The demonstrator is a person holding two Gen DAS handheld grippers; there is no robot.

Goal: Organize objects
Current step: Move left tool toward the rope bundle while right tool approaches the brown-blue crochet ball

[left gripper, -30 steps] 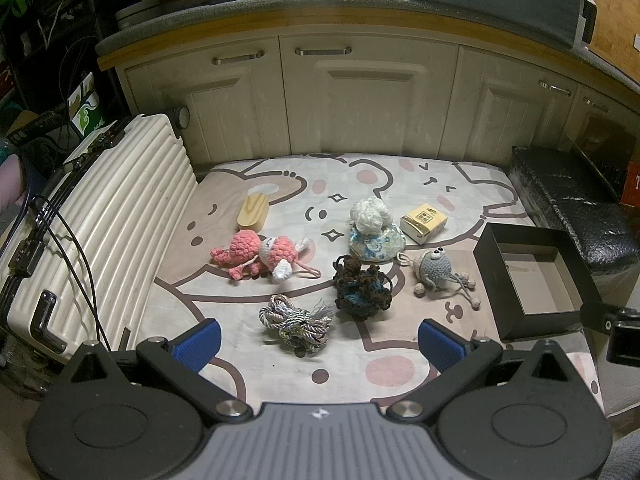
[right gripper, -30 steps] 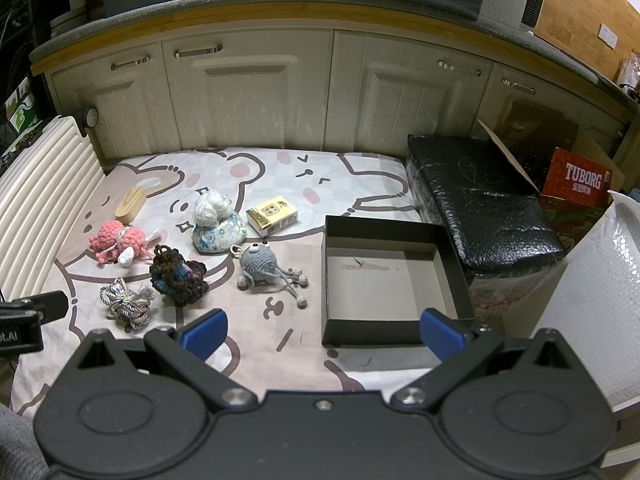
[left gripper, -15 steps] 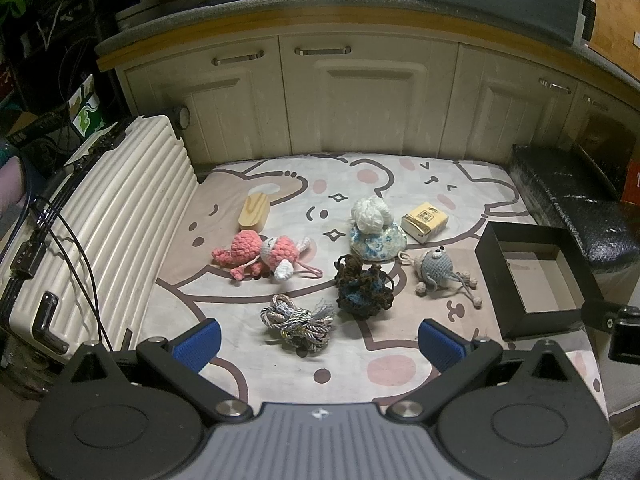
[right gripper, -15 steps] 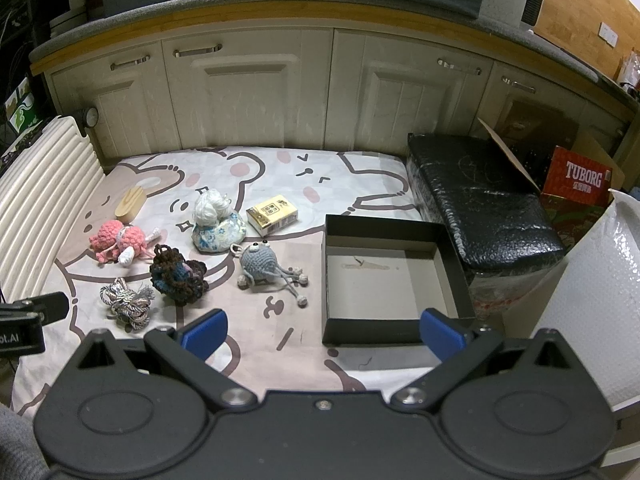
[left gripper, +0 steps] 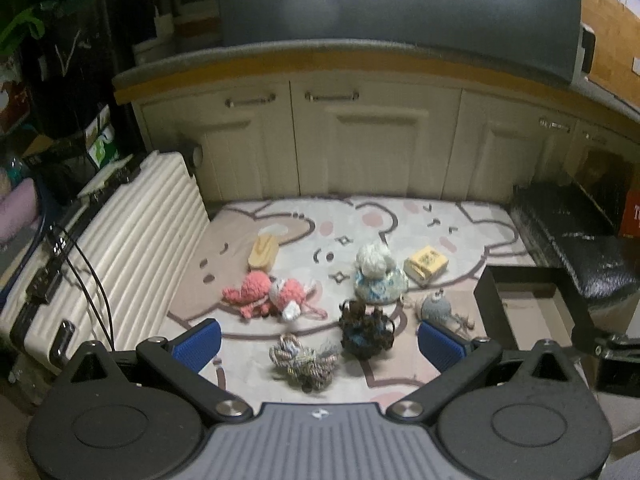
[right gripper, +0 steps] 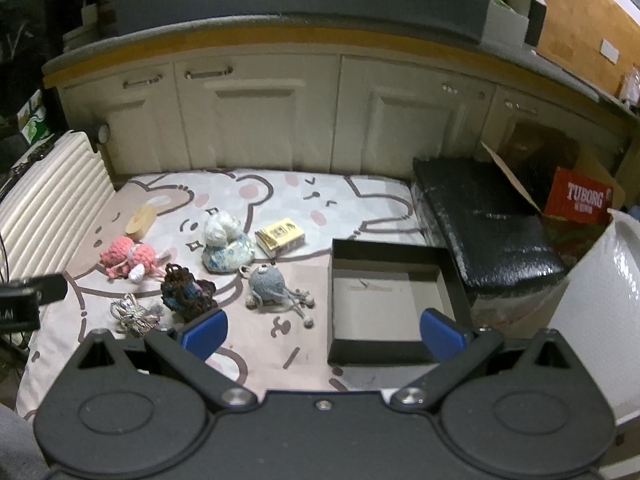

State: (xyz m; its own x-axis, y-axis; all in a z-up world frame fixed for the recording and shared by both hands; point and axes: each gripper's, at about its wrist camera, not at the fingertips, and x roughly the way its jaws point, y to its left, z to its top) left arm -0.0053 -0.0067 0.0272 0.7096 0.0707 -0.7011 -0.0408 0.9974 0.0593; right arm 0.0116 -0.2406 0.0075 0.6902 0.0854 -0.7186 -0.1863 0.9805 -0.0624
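Toys lie scattered on the mat [right gripper: 280,196]: pink doll [right gripper: 130,258], grey octopus [right gripper: 270,282], dark knit [right gripper: 186,292], silver yarn [right gripper: 134,314], yellow pack [right gripper: 280,236]. The black box [right gripper: 390,300] sits just right of them, empty. Your left gripper [left gripper: 320,344] and right gripper [right gripper: 324,332] both hover with fingers spread wide, holding nothing.

The left gripper [left gripper: 319,344] is held wide open above a bear-print mat [left gripper: 280,236], nothing between its blue pads [left gripper: 198,342]. A silver yarn bundle [left gripper: 302,360] is seen nearest, a dark crocheted piece [left gripper: 366,330] beside it. A black box [left gripper: 532,312] is set at the mat's right edge.
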